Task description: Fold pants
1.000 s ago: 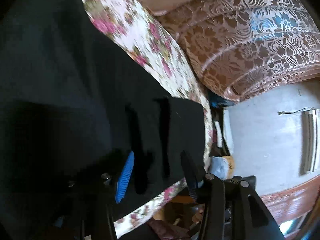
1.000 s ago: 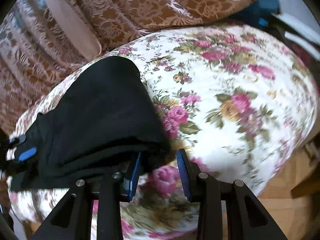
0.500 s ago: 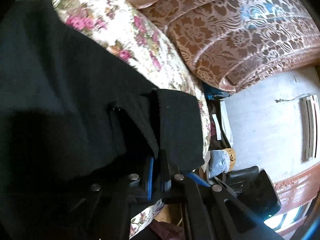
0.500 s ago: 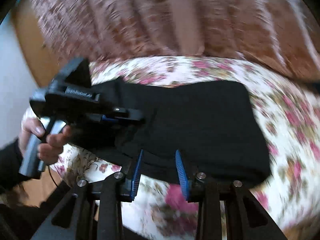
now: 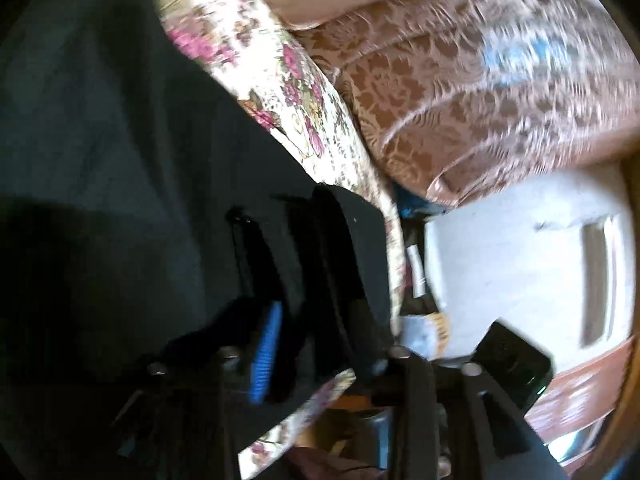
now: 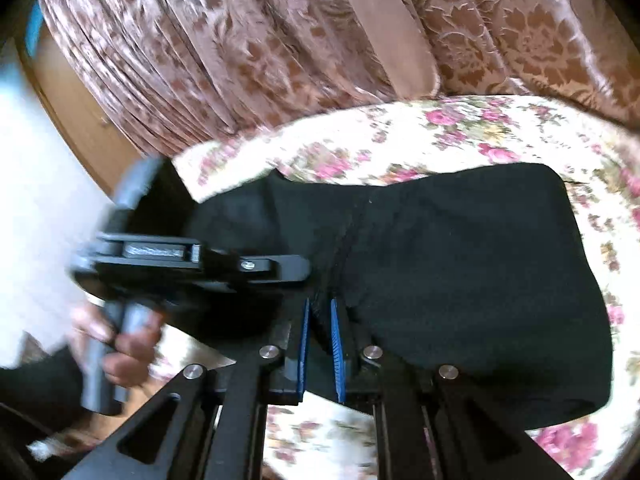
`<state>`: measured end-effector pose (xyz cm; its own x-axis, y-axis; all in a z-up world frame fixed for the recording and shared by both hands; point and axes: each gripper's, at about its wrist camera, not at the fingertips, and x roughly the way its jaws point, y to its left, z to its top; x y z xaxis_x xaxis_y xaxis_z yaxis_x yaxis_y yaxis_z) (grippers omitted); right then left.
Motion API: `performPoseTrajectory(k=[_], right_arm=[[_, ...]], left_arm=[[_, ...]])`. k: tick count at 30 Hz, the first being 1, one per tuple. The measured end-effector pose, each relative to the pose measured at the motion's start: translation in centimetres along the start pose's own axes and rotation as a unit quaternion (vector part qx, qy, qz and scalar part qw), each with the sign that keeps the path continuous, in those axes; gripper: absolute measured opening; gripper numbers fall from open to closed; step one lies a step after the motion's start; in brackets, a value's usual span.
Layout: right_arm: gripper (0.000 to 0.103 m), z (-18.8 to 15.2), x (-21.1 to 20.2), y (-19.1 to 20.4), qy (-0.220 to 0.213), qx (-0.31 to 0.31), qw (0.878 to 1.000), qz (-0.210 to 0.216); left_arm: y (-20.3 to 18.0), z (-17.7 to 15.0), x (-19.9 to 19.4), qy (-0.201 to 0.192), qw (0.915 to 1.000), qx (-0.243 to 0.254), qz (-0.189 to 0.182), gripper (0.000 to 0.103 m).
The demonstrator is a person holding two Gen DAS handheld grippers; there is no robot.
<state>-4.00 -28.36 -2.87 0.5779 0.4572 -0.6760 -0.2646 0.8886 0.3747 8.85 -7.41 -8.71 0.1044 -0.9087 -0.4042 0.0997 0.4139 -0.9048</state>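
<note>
My left wrist view sits very close over the black pants (image 5: 120,160), facing along them toward the far edge of the floral cushion (image 5: 304,92), with brown brocade upholstery (image 5: 460,120) beyond. My right wrist view stands near the cushion's front edge, facing its back edge and the upholstery. Both share the pants, cushion and upholstery; the right view also takes in the left gripper (image 6: 280,268).

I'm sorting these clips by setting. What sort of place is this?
Probably a home living room or bedroom: black pants lie on a floral-covered cushion, with brown damask upholstery behind and a plain wall beyond.
</note>
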Motion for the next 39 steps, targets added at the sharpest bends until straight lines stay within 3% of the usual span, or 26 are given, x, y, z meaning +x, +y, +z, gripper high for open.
performPoseTrajectory(k=[1, 5, 9, 11, 13, 14, 19, 22, 27, 32, 37, 39], right_arm=[[0.011, 0.0, 0.1, 0.4, 0.001, 0.005, 1.0, 0.019], [0.011, -0.9, 2.5, 1.1, 0.033, -0.011, 0.999, 0.002], [0.011, -1.5, 3.7, 1.4, 0.044, -0.028, 0.999, 0.002], [0.012, -1.6, 4.0, 2.1, 0.048, -0.06, 0.997, -0.011], [0.018, -1.9, 4.0, 2.4, 0.051, -0.073, 0.996, -0.013], [0.021, -2.1, 3.9, 2.4, 0.052, -0.077, 0.996, -0.011], [0.025, -2.6, 1.2, 1.4, 0.036, -0.061, 0.997, -0.014], [0.025, -2.9, -1.8, -0.6, 0.019, -0.027, 0.999, -0.019], [0.025, -4.9, -6.0, -4.6, 0.027, 0.037, 0.999, -0.025], [0.026, -6.6, -5.5, -7.4, 0.022, 0.115, 0.993, -0.027], [0.026, -5.0, -3.8, -6.9, 0.001, 0.129, 0.991, 0.025], [0.026, -4.2, -3.2, -6.5, -0.02, 0.126, 0.992, 0.009]], left_arm=[[0.0, 0.0, 0.0, 0.001, 1.0, -0.002, -0.004, 0.038], [-0.3, -0.2, -0.2, 0.001, 1.0, 0.0, -0.007, 0.054], [-0.9, -0.1, 1.3, 0.017, 0.9993, 0.012, 0.032, 0.056], [-1.2, -0.1, 2.5, 0.026, 0.9974, 0.024, 0.062, 0.049], [-1.5, -0.1, 3.4, 0.034, 0.9952, 0.039, 0.083, 0.018], [-1.7, -0.2, 3.8, 0.038, 0.9935, 0.046, 0.097, 0.016], [-3.1, -0.2, 2.5, 0.018, 0.9925, 0.069, 0.1, 0.013], [-5.4, 0.7, 0.1, -0.007, 0.993, 0.088, 0.078, 0.013], [-10.4, 2.1, -3.8, -0.041, 0.9899, 0.13, 0.04, 0.013], [-13.8, 2.7, -6.1, -0.059, 0.9847, 0.161, 0.029, 0.012], [-13.1, 2.3, -6.6, -0.06, 0.9854, 0.156, 0.031, 0.012], [-11.8, 1.8, -7.0, -0.066, 0.9864, 0.146, 0.035, 0.011]])
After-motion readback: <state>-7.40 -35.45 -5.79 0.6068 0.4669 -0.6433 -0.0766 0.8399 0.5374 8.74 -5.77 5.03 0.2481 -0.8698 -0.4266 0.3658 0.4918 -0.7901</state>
